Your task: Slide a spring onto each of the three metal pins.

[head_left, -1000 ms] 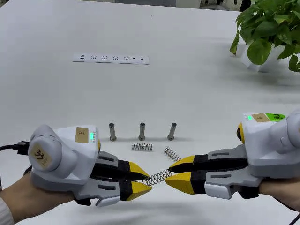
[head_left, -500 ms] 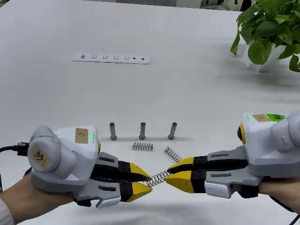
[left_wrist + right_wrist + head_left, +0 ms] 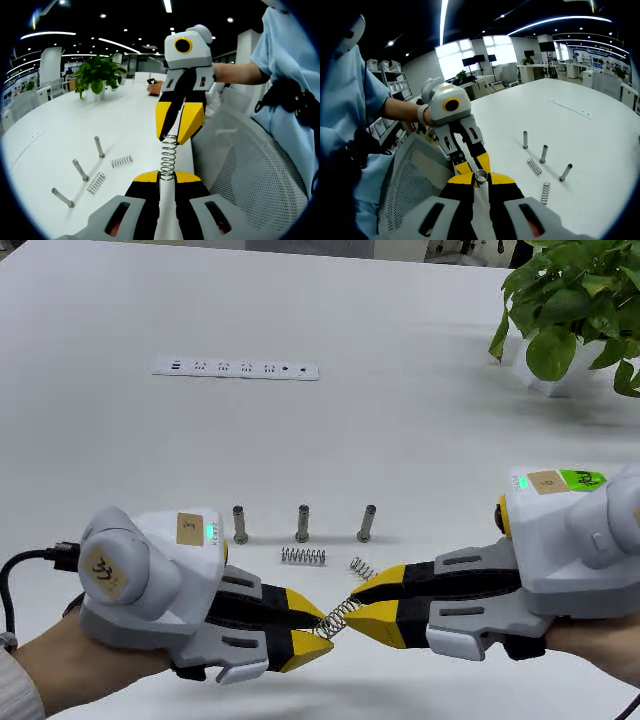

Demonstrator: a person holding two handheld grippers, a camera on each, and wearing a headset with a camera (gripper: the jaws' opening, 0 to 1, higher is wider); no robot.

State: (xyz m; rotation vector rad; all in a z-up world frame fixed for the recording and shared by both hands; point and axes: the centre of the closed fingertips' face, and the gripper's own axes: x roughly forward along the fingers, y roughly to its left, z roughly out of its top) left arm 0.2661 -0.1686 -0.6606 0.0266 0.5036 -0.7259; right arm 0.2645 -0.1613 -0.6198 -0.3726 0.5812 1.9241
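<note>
near 3 pins (image 3: 302,522), left tool (image 3: 320,626) and right tool (image 3: 354,607) both clamp 1 spring (image 3: 338,616).

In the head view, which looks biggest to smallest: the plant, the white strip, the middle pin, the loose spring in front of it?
1. The plant.
2. The white strip.
3. The middle pin and loose spring look about alike; unranked.

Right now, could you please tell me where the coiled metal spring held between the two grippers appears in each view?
Head view: the coiled metal spring sits low centre, bridging both pairs of yellow jaws.
Left gripper view: centre, rising from the bottom jaws.
Right gripper view: bottom centre, an end-on ring at the jaws' tips.
Shared landmark: the three metal pins, a row beyond it.
</note>
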